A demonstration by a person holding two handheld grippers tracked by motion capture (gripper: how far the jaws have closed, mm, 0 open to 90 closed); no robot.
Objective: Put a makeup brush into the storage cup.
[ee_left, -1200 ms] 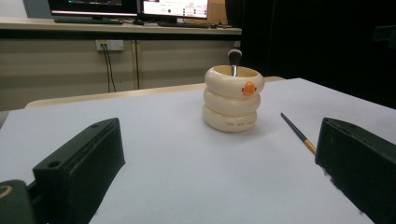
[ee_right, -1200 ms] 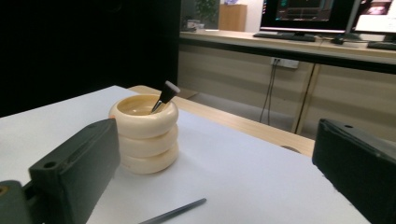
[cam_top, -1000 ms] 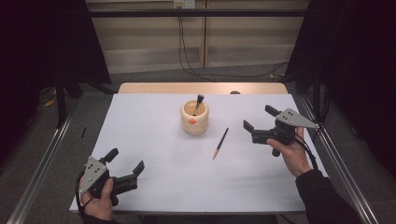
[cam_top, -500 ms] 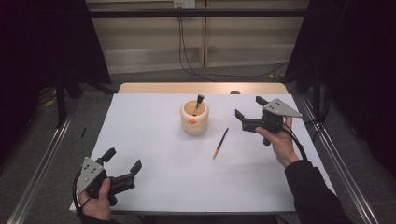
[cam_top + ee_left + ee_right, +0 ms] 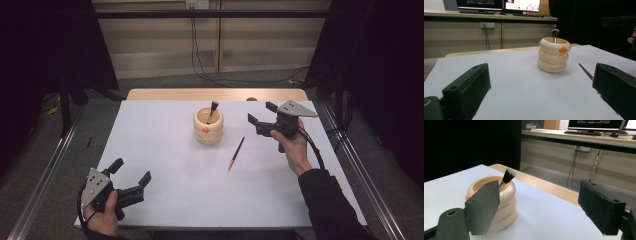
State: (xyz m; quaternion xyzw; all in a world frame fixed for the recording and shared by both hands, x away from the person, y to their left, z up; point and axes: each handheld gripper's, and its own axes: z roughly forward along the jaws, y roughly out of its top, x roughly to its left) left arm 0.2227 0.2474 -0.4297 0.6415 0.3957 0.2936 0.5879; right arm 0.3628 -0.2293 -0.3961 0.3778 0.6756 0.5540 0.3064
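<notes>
The left tool (image 5: pixel 131 180) rests low on the white counter (image 5: pixel 165 150), jaws apart and holding nothing. One cream cup (image 5: pixel 208 126) stands in the middle with one brush (image 5: pixel 213 110) leaning inside, tip up. One pencil (image 5: pixel 236 153) lies flat beside it, pointing slantwise toward the cup. The right tool (image 5: pixel 262 113) hangs near the cup with nothing between its jaws, which have been closing a little.

The desk (image 5: pixel 165 200) is wooden, its top covered almost wholly by a white sheet (image 5: pixel 150 145), with a bare wood strip at the far edge. On the sheet stands a cream ringed holder (image 5: pixel 208 127) near the middle; a thin pencil (image 5: pixel 236 153) lies just beside it, apart.
</notes>
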